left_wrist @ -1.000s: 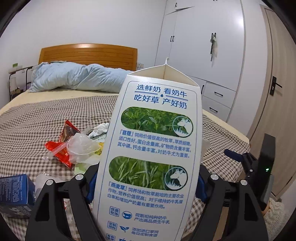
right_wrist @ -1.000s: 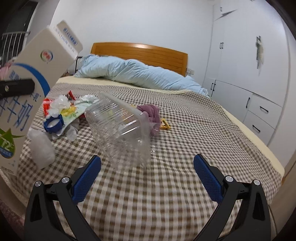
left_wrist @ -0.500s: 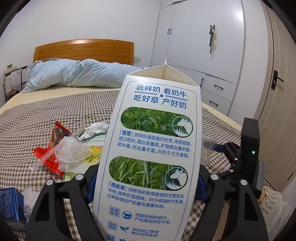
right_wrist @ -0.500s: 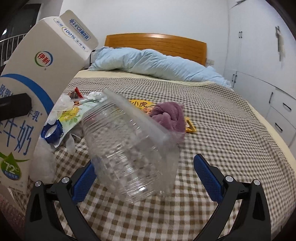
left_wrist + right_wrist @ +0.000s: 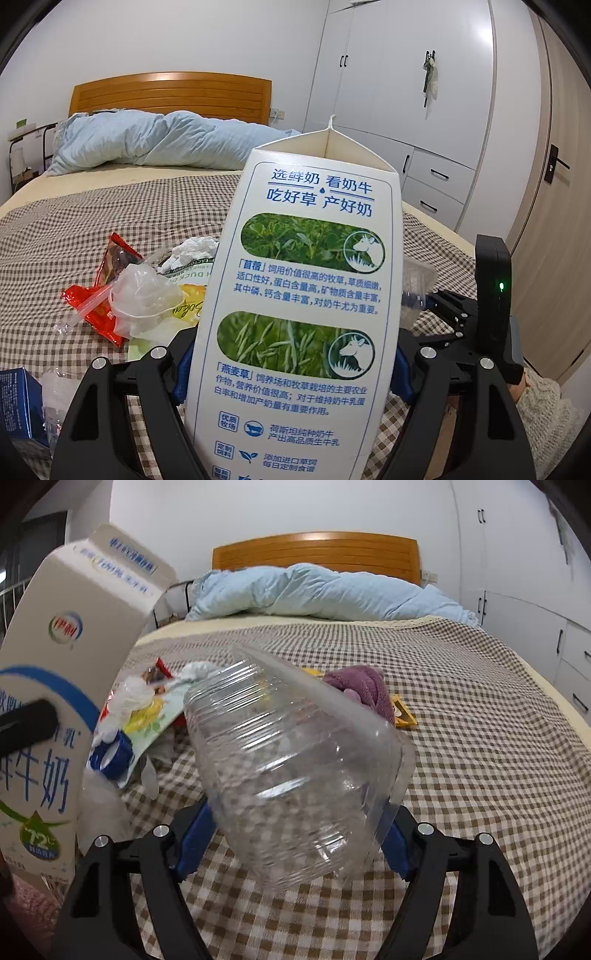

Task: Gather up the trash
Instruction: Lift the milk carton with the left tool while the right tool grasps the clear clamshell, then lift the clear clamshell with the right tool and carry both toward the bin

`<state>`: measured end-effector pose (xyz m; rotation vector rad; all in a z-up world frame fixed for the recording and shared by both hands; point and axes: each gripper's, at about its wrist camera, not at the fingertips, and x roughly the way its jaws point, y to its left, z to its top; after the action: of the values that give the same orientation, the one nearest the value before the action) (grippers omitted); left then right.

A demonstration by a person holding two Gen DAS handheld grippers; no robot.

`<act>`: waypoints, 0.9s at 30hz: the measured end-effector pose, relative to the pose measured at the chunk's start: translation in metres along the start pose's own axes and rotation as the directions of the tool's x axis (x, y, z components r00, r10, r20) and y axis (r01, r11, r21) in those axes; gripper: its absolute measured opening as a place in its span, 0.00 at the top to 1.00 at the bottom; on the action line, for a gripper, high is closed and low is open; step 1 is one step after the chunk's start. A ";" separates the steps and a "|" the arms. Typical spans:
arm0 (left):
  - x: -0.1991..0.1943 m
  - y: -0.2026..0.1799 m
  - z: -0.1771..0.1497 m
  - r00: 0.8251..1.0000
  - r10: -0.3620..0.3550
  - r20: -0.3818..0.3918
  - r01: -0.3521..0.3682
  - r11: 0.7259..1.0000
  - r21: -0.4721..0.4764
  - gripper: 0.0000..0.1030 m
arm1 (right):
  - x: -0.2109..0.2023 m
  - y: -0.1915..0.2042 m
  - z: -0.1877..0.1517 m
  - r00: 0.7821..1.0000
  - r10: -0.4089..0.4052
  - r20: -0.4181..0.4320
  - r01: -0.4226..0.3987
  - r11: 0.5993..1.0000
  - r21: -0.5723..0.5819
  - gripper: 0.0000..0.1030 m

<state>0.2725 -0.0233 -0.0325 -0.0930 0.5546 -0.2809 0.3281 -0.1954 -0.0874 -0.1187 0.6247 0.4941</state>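
A tall white milk carton (image 5: pixel 303 295) with blue print and grass pictures stands upright in my left gripper (image 5: pixel 291 365), whose blue pads press on both its sides. The same carton (image 5: pixel 55 701) fills the left edge of the right wrist view. A clear ribbed plastic container (image 5: pixel 288 760) lies tilted on the checked bedspread (image 5: pixel 480 738), between the fingers of my right gripper (image 5: pixel 299 834). Its jaws are closing, and the pads touch the container's two sides. From the left wrist view, the right gripper (image 5: pixel 458 321) shows just right of the carton.
Left of the carton lies a trash pile: a red wrapper (image 5: pixel 96 306), a crumpled clear bag (image 5: pixel 144 299), white tissue (image 5: pixel 192 251) and a blue box (image 5: pixel 18 406). A purple cloth (image 5: pixel 362 686) and a yellow packet (image 5: pixel 402 712) lie behind the container. A blue duvet (image 5: pixel 314 590) is at the headboard, a white wardrobe (image 5: pixel 406 92) to the right.
My right gripper moved in on the clear container, which went from lying ahead of open fingers to sitting between them as the jaws narrowed. The left gripper kept hold of the carton.
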 end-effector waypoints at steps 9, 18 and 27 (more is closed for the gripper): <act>-0.009 0.003 -0.003 1.000 0.014 0.025 -0.013 1.000 -0.013 0.26 | -0.017 0.023 -0.010 0.996 -0.077 0.043 0.080 0.995 -0.059 0.34; -0.021 0.004 -0.004 0.999 0.019 0.045 -0.018 1.000 -0.016 0.26 | -0.042 0.031 -0.009 0.989 -0.096 0.111 0.101 0.994 -0.047 0.38; -0.041 -0.006 -0.003 0.996 0.009 0.088 -0.010 1.000 0.016 0.26 | -0.077 0.041 -0.006 0.973 -0.136 0.187 0.144 0.989 -0.027 0.40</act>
<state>0.2356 -0.0175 -0.0134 -0.0862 0.4652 -0.2710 0.2514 -0.1921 -0.0452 -0.1528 0.4214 0.3762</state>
